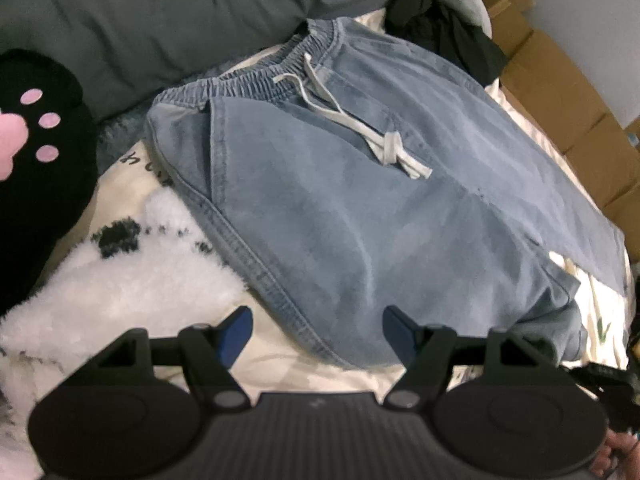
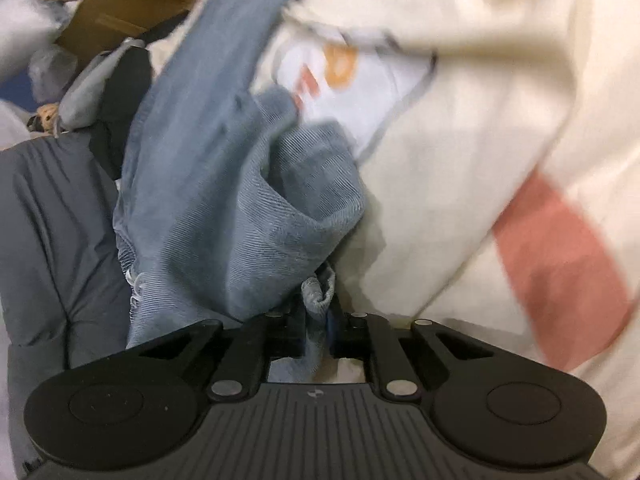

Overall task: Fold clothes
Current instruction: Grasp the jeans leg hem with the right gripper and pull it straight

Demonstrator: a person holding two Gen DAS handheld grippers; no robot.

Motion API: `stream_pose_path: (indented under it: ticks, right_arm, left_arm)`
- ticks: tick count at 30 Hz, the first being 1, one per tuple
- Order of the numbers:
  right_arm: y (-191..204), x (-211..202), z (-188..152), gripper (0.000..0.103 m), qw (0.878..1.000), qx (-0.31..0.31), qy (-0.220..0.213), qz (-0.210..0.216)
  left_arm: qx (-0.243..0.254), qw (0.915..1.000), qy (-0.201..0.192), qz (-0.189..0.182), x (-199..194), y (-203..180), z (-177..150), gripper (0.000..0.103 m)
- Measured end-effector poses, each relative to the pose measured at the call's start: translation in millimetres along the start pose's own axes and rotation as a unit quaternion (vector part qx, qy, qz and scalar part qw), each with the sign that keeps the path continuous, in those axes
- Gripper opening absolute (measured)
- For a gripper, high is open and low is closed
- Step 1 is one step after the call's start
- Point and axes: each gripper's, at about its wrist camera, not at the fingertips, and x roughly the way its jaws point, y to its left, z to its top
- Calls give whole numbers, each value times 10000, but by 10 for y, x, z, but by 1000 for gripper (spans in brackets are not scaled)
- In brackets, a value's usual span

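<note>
Here, light blue denim shorts point(image 1: 360, 184) spread flat on a cream sheet point(image 1: 276, 364), elastic waistband at the far side, white drawstring point(image 1: 348, 120) trailing loose across the front, seams faded pale. Left claw point(image 1: 317, 330) hovering low at the near edge, jaws wide apart and empty, blue pads just beside the hem. Right claw point(image 2: 318, 332) tilted over a cream blanket point(image 2: 460, 200) with a pink patch, jaws pinched tight on a bunched fold of shorts point(image 2: 248, 216), cloth rising from between the pads and away to the far left. White fluffy throw point(image 1: 120, 280) left of the shorts; grey pillow point(image 1: 140, 28) beyond the waistband.
</note>
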Motion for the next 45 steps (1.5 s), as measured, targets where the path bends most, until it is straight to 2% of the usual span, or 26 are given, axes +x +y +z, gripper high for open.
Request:
stream_pose_path:
  ticks: [7,10,13,19,27,32,37,42,45]
  right_arm:
    - [0,-698,159,7,9978,-341,-454,-331]
    - [-115,-1056,179,7,9955,-374,-675,-544]
    - [-235,-1398,248,7,9929,-326,-861,-757]
    - [-159,-1780,197,7,9877,-549,-1107,-959]
    - [59,-2056,91,7,9790,-513,-1520,-1258]
    - [152,-2359,155,7,9697,-607,-1807,-1531]
    - [84,-2744,340,7,9583,-475,-2186,-1778]
    - [-33,-3024,409,7,9505,-502,-2321,-2005]
    - [-112,-3170,374,7,9472,-420,-2399,-2085]
  left_arm:
    - [-122,9998,-89,-120,122,-34,30,73]
    - [-142,9996,-228,-101,154,-7,89,73]
    - [-413,9987,-282,-92,205,76,141,70]
    - [-674,9975,-202,-68,309,203,126,62]
    - [-818,9963,66,-256,479,318,-3,62]
    - [-856,9956,137,-357,555,337,-79,62]
    - [-982,9937,98,-524,594,329,-104,62]
    - [-1071,9921,-10,-655,586,286,-126,62]
    - [-1036,9920,63,-716,601,253,-146,62]
